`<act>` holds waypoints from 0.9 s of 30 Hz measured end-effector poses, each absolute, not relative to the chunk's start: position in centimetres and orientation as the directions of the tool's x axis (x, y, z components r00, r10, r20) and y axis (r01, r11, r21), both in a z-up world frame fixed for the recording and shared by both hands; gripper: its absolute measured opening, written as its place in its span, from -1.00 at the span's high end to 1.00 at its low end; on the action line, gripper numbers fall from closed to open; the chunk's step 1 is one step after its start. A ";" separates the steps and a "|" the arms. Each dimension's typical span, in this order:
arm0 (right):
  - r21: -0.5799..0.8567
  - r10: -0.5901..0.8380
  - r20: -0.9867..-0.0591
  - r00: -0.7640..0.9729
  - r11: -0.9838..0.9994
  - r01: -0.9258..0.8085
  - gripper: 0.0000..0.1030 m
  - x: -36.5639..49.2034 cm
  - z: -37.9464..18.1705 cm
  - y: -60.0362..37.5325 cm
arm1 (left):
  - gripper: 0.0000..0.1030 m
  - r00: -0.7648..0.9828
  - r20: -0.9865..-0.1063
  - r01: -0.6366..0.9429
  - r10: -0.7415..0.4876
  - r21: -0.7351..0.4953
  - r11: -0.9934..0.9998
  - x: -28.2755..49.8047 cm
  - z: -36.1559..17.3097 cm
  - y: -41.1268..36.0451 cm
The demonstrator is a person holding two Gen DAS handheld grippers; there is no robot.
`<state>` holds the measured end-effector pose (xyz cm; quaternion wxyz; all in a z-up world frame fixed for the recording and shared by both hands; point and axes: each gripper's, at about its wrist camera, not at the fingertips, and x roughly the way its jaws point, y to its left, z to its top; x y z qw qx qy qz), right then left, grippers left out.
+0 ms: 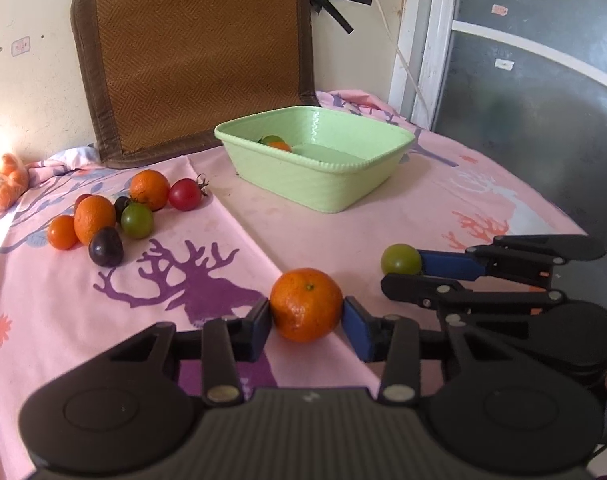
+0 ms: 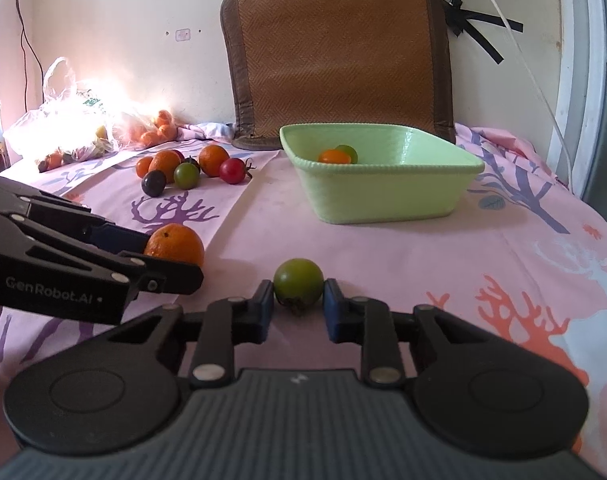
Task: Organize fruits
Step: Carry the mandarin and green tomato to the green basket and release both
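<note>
Left gripper [image 1: 306,318] fingers clamped on tangerine [image 1: 306,305], frame centre; right gripper [image 2: 298,300] fingers clamped on green tomato [image 2: 298,286]. Risk: round fruit slipping (narrow pads) before reaching green basket [image 2: 383,196], upper right.

Both the left gripper [image 1: 306,316] and the right gripper [image 2: 298,300] are matte black with blue fingertip pads, silver pivot rivets, ribbed grey bodies, and white "GenRobot.AI" lettering at middle left.

Orange mandarin [image 1: 306,304]; green tomato [image 2: 298,286]; pale-green basin [image 1: 323,188]; pink deer-print cloth [image 1: 207,280].
</note>
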<state>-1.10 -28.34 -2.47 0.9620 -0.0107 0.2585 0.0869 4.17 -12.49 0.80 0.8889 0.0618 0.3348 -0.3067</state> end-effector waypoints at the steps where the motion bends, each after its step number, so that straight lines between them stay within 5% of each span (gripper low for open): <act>1: 0.029 0.162 -0.494 0.854 0.985 -0.170 0.44 -1.1 -2.4 -28.4 | 0.24 0.578 -0.627 0.593 -0.522 -0.117 0.796 4.4 1.2 -12.5; 10: 0.069 0.083 -0.323 0.943 0.996 -0.064 0.44 1.3 1.2 -32.1 | 0.24 0.626 -0.526 0.630 -0.576 -0.093 0.771 9.7 6.3 -16.7; 27: 0.043 -0.059 -0.327 0.943 0.996 0.077 0.40 7.6 -0.1 -34.8 | 0.20 0.614 -0.586 0.596 -0.528 -0.095 0.798 15.4 2.9 -21.4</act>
